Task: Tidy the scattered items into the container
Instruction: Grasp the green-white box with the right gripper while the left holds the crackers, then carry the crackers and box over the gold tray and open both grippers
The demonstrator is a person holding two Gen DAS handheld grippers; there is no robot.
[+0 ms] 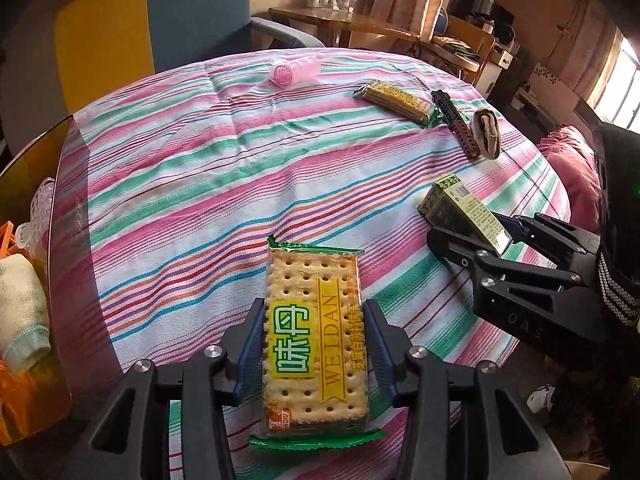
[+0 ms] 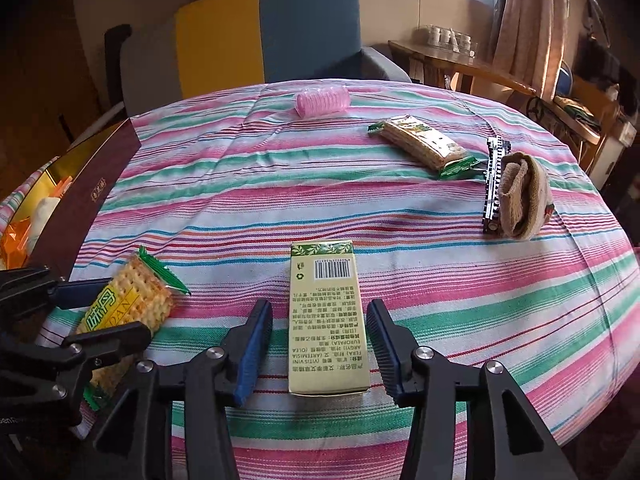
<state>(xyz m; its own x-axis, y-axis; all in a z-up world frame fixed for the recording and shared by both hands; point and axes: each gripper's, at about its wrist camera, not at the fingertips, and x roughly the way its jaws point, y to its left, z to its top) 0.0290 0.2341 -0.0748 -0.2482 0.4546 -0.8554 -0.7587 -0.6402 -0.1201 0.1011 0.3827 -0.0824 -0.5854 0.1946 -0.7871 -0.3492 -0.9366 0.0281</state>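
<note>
My left gripper (image 1: 314, 312) straddles a green-wrapped cracker pack (image 1: 314, 344) lying on the striped cloth; its blue pads touch the pack's sides. My right gripper (image 2: 320, 316) is open around a pale green box (image 2: 326, 320), with gaps on both sides. Each gripper shows in the other view: the right gripper (image 1: 472, 236) and the left gripper (image 2: 104, 304). The dark container (image 1: 60, 240) stands at the left edge and holds a cream sock (image 1: 22, 304) and orange packaging (image 1: 16, 396). It also shows in the right wrist view (image 2: 92, 200).
Farther back on the table lie a pink ribbed bottle (image 2: 322, 101), a second cracker pack (image 2: 424, 146), a black strip (image 2: 494, 172) and a rolled brown sock (image 2: 522, 196). A blue and yellow chair (image 2: 280, 28) stands behind the table.
</note>
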